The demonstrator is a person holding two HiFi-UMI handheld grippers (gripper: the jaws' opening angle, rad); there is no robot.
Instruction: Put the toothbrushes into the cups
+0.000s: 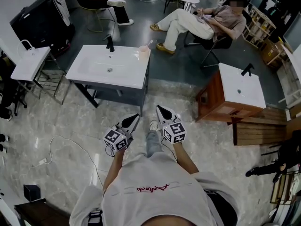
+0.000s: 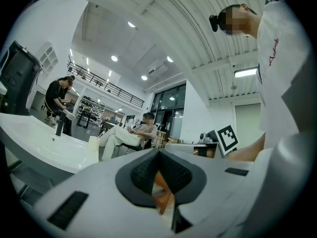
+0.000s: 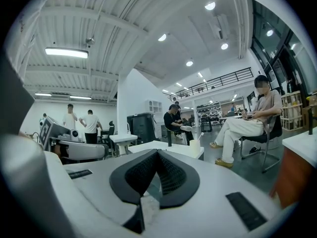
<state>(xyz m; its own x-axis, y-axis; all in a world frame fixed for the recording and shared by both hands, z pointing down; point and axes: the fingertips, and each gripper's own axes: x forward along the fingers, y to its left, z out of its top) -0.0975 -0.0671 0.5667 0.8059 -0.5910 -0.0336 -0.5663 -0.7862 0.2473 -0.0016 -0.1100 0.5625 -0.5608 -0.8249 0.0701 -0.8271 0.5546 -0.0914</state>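
A pale cup (image 1: 143,52) with a toothbrush (image 1: 149,44) standing in it sits on the far right corner of a white sink (image 1: 124,74), beside a black tap (image 1: 110,43). Both grippers are held level in front of the person, well short of the sink. My left gripper (image 1: 133,121) is shut with nothing in it, and its view shows its jaws (image 2: 158,152) meeting, with the cup (image 2: 93,144) far off. My right gripper (image 1: 162,110) is also shut and empty (image 3: 157,153). The right gripper view shows the cup (image 3: 194,147) and toothbrush (image 3: 199,136) on the distant sink (image 3: 148,147).
A second white basin on a wooden cabinet (image 1: 239,89) stands to the right, with wooden steps (image 1: 258,132) in front of it. A person sits in a chair (image 1: 207,25) beyond the sinks. A small white table (image 1: 29,64) and a black screen (image 1: 40,20) stand at the left. A cable (image 1: 63,142) lies on the floor.
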